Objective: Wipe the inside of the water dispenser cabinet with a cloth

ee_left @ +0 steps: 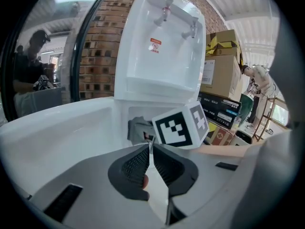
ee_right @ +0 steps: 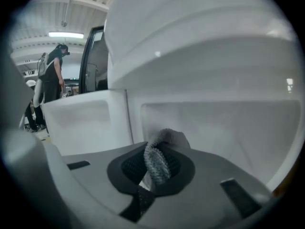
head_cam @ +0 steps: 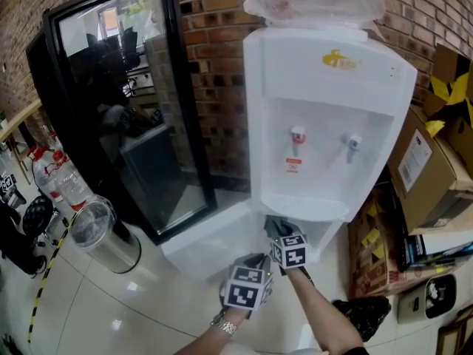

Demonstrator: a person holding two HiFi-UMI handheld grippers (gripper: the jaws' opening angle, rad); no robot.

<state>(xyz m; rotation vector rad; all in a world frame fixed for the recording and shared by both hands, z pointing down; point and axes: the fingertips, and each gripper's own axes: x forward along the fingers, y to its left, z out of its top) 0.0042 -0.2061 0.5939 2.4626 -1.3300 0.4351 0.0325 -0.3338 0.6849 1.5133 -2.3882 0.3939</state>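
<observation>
here, the right gripper (ee_right: 156,162) is seen clenched on a grey knitted cloth (ee_right: 164,140). a fold of the cloth is pinched between the two dark ribbed pads and bulges out ahead of them. the cloth is held just inside the open lower cabinet (ee_right: 214,123) of the white plastic water dispenser (head_cam: 325,117), near the back wall; contact with that wall cannot be confirmed. the left gripper (ee_left: 150,149) is seen with its jaws pressed together and nothing gripped between them. it is held just beside the right gripper, to its left and nearer the person, outside the cabinet opening. the white cabinet door (head_cam: 198,241) is swung open to the left. above the cabinet, a red-topped tap (head_cam: 297,134) and a pale tap (head_cam: 353,143) are mounted side by side. a tall black-framed glass-fronted unit (head_cam: 126,102) is stood against the red brick wall (head_cam: 214,65) on the left. a round steel bin (head_cam: 103,235) with a clear liner is set on the pale tiled floor (head_cam: 133,309). brown cardboard boxes (head_cam: 421,168) are stacked on the right.
</observation>
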